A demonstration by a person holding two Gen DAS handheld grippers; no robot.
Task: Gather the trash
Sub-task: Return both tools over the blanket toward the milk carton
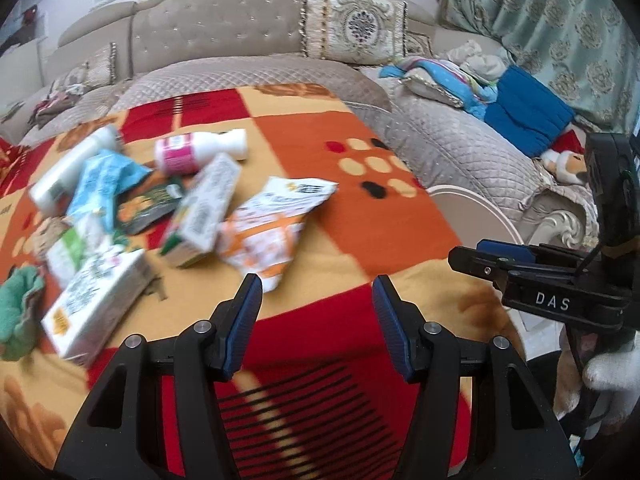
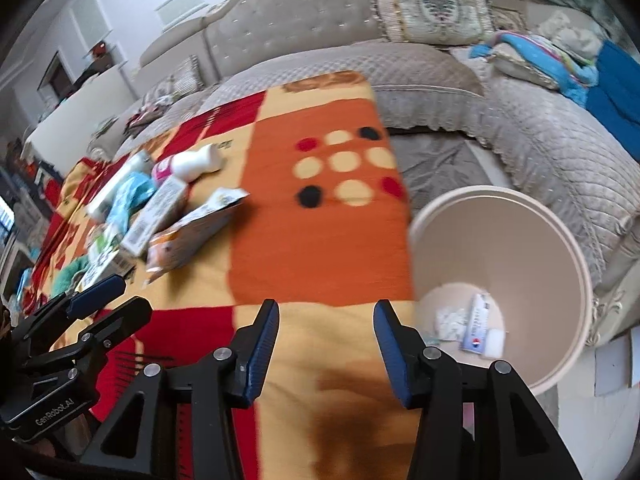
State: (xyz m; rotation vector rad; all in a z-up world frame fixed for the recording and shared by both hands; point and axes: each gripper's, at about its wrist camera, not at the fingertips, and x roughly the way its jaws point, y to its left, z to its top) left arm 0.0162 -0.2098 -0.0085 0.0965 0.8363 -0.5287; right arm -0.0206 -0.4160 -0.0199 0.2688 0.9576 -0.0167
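Observation:
A pile of trash lies on the patterned blanket (image 1: 320, 152): an orange-white wrapper (image 1: 268, 224), a green-white carton (image 1: 204, 208), a white bottle with a pink label (image 1: 196, 148), a large white box (image 1: 96, 308), a blue wrapper (image 1: 100, 184) and a white tube (image 1: 72, 168). My left gripper (image 1: 316, 308) is open and empty, just right of the pile. My right gripper (image 2: 326, 336) is open and empty over the blanket's near edge, left of the beige bin (image 2: 560, 232). The bin holds a small box (image 2: 476, 328) and crumpled paper (image 2: 448, 320). The pile also shows in the right wrist view (image 2: 160, 216).
A beige tufted sofa (image 1: 224, 32) with an ornate cushion (image 1: 352, 24) curves behind the blanket. Folded blue cloth (image 1: 524, 116) and other fabric lie on the sofa at right. A green cloth (image 1: 16, 312) sits at the blanket's left edge. The right gripper's body (image 1: 560, 280) shows at the right edge.

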